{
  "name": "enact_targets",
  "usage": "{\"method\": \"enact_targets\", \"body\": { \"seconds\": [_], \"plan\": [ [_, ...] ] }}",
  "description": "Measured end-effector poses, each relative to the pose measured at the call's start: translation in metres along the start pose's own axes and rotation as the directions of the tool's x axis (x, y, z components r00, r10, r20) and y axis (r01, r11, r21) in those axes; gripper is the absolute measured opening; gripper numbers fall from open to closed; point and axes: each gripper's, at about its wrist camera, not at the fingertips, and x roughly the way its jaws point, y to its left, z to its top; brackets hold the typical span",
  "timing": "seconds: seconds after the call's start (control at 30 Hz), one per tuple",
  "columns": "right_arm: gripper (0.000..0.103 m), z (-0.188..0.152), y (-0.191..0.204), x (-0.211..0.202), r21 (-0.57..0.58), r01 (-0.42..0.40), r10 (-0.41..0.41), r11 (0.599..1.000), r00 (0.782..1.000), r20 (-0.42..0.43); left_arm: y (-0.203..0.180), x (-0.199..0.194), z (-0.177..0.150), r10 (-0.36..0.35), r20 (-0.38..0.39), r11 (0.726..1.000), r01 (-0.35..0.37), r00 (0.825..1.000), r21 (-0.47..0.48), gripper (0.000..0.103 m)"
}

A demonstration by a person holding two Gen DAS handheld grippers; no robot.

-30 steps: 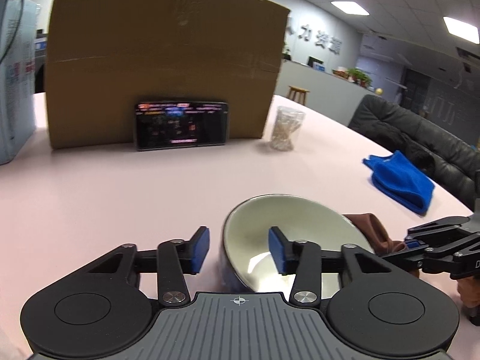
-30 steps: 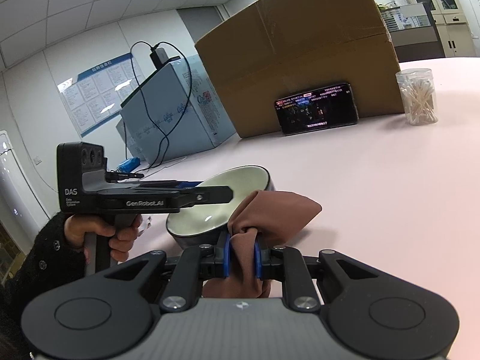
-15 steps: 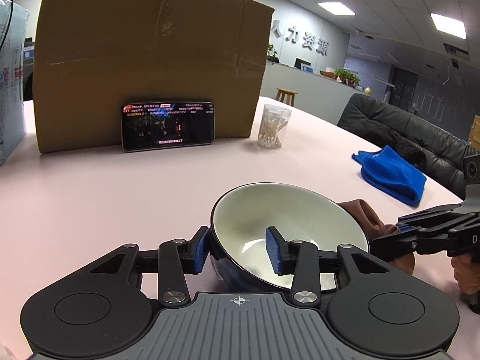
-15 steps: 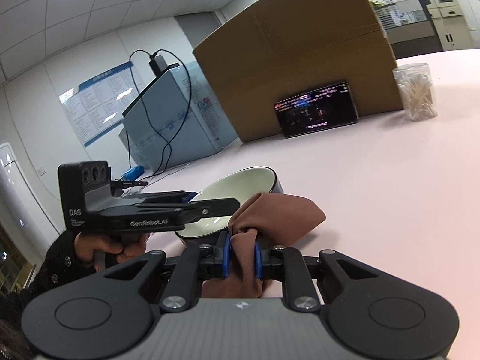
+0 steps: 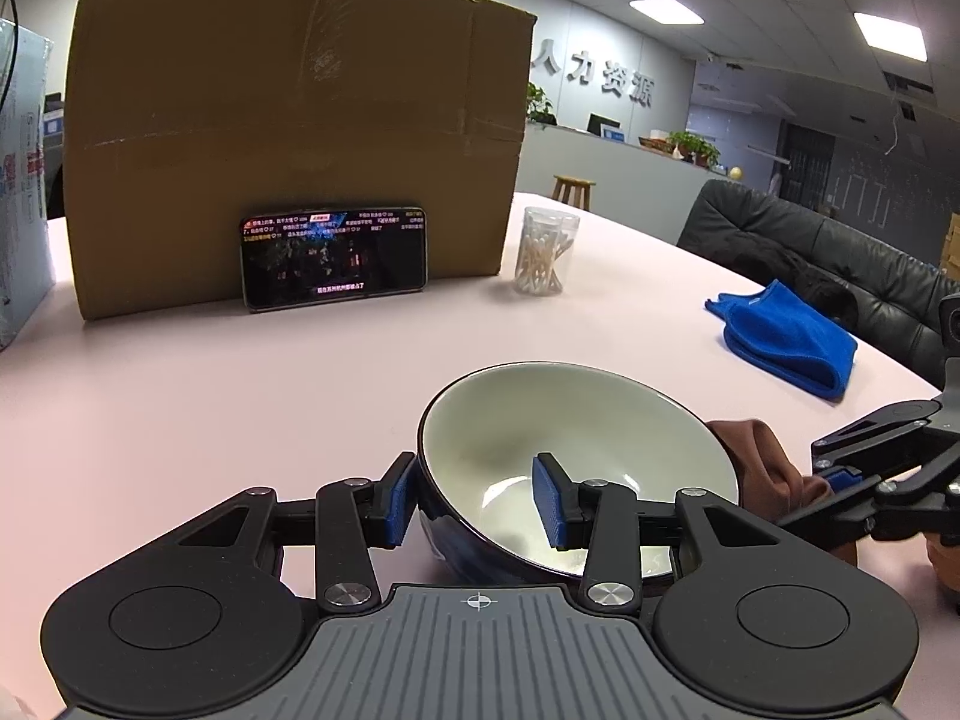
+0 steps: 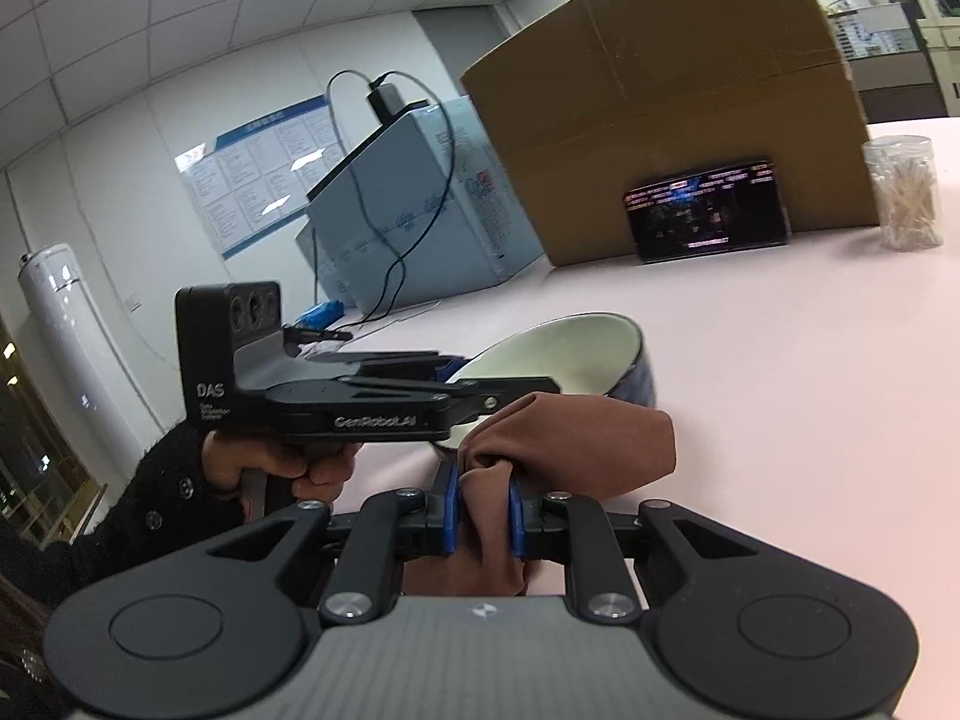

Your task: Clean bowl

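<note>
A bowl (image 5: pixel 576 420), cream inside and dark blue outside, is tilted just above the pink table (image 5: pixel 210 396). My left gripper (image 5: pixel 474 501) is shut on its near wall, one blue pad outside and one inside. A brown cloth (image 6: pixel 576 438) is bunched between the pads of my right gripper (image 6: pixel 483 507), which is shut on it. In the left wrist view the cloth (image 5: pixel 756 456) lies against the bowl's right rim, with the right gripper (image 5: pixel 840 477) behind it. The right wrist view shows the bowl (image 6: pixel 576 354) beyond the cloth and a sleeved hand (image 6: pixel 270 468) holding the left gripper (image 6: pixel 456 372).
A big cardboard box (image 5: pixel 288 132) stands at the back with a lit phone (image 5: pixel 333 258) leaning on it. A clear jar of cotton swabs (image 5: pixel 543 252) is to its right. A folded blue cloth (image 5: pixel 786 336) lies near the right edge, before a black sofa (image 5: pixel 840 264). A pale blue carton (image 6: pixel 420 210) stands at the left.
The bowl now sits squarer between my left pads, with its opening facing up more than a second ago. The right gripper has stayed beside the rim with the cloth.
</note>
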Motion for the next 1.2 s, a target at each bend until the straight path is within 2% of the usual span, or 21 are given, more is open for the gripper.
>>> {"method": "enact_targets", "body": {
  "seconds": [0.1, 0.23, 0.53, 0.9, 1.07, 1.2],
  "plan": [
    [0.02, 0.0, -0.004, -0.003, 0.02, 0.028, -0.028, 0.999, 0.999, 0.016, -0.001, 0.0, 0.0, 0.002, 0.001, 1.0, -0.002, 1.0, 0.005, 0.039],
    [0.02, 0.0, -0.007, -0.002, 0.027, 0.021, -0.021, 0.999, 1.0, 0.009, -0.003, -0.002, -0.001, 0.004, 0.003, 1.0, -0.004, 1.0, 0.007, 0.039],
    [0.02, -0.002, -0.001, 0.005, -0.005, -0.059, 0.058, 0.998, 0.997, -0.042, -0.006, -0.002, -0.001, 0.004, 0.003, 1.0, -0.004, 1.0, 0.015, 0.039],
    [0.02, 0.0, -0.014, -0.004, 0.07, 0.002, -0.003, 0.998, 1.0, 0.016, -0.002, -0.003, -0.002, -0.011, 0.003, 1.0, 0.011, 1.0, 0.001, 0.041],
    [0.021, -0.002, -0.013, 0.0, 0.055, -0.014, 0.014, 0.998, 1.0, -0.007, -0.001, -0.003, -0.002, -0.012, 0.002, 1.0, 0.012, 1.0, -0.003, 0.041],
    [0.021, -0.003, -0.009, 0.004, 0.036, -0.062, 0.063, 0.997, 0.997, -0.031, -0.002, -0.003, -0.001, -0.017, 0.003, 1.0, 0.017, 1.0, -0.002, 0.042]
  ]
}}
